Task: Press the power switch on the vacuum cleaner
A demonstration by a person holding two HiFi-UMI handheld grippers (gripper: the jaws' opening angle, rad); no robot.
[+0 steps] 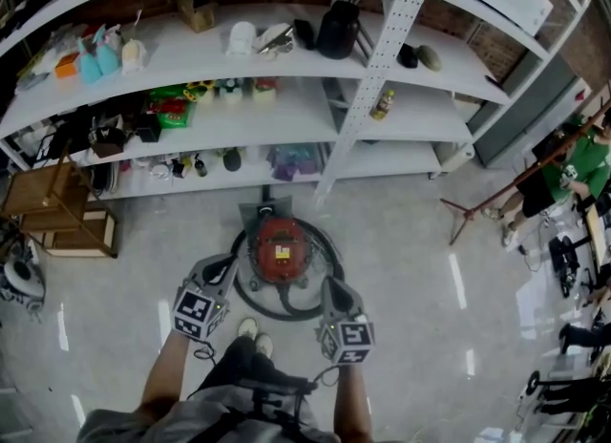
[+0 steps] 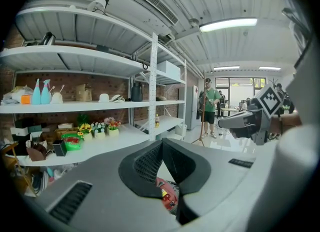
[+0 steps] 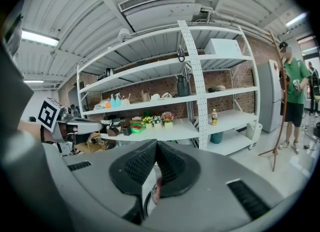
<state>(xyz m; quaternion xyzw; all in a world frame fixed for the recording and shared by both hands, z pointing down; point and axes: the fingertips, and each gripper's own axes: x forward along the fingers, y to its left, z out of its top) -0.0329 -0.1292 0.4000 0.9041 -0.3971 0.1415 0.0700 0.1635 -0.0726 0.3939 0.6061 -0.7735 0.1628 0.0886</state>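
Task's thing: a red, round-bodied canister vacuum cleaner (image 1: 282, 248) stands on the pale glossy floor (image 1: 410, 279) before the white metal shelving (image 1: 363, 78). Its black coiled hose (image 1: 286, 313) rings it.
Power switch: cannot be picked out on the red top in any view; only a yellow label shows near the centre.
Left gripper: the left gripper (image 2: 161, 145) is held high at the canister's left and points towards the shelves. Its jaws are closed tip to tip and hold nothing; a slice of the red body shows through the gap below the tips.
Right gripper: the right gripper (image 3: 156, 144) mirrors it at the canister's right, jaws likewise together and empty.
Why held so: judged a ready posture. Closed jaws give one blunt tip suited to pushing a button, and flanking the canister lets either hand descend. Both grippers are clear of the vacuum, so the press is not yet begun.
Surroundings: the shelves carry teal spray bottles (image 1: 91, 59), a black jug (image 1: 339, 29) and potted flowers (image 2: 95, 127). A wooden crate (image 1: 57, 204) stands at the left and a wooden tripod stand (image 1: 477, 210) at the right. A person in a green shirt (image 1: 578, 169) is well apart.
In the way: the hose lies round the base, not over the top, so the approach from above looks open.
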